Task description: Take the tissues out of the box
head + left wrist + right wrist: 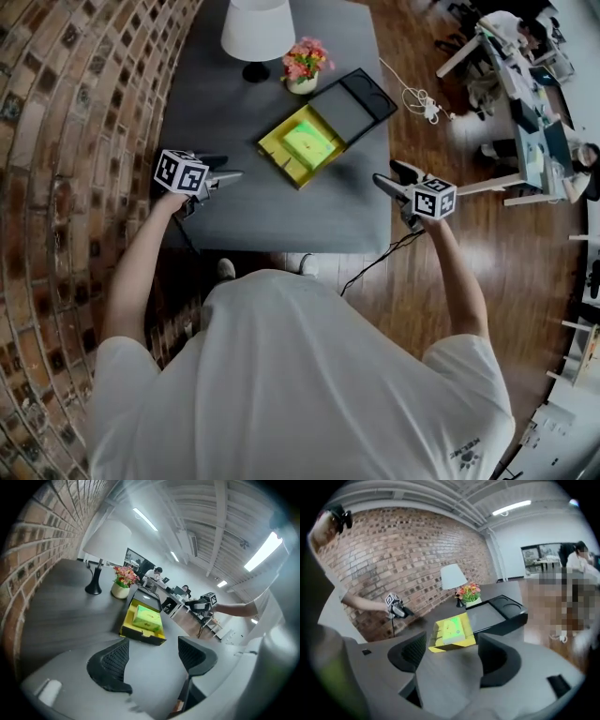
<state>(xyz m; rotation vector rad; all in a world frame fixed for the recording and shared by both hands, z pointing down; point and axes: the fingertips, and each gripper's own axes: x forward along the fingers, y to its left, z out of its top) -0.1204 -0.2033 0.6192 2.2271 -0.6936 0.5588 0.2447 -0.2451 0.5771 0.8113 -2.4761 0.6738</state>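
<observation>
Status: not begun, tissues (309, 143) lying in open yellow box (279, 156) on desk (281, 216). Noted left hand-held gripper (237, 173) and right hand-held gripper (383, 172) empty, jaws apart, well short of it.

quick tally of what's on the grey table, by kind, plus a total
Lamp: 1
Flower pot: 1
Open box: 1
Green tissue pack: 1
Total: 4
</observation>
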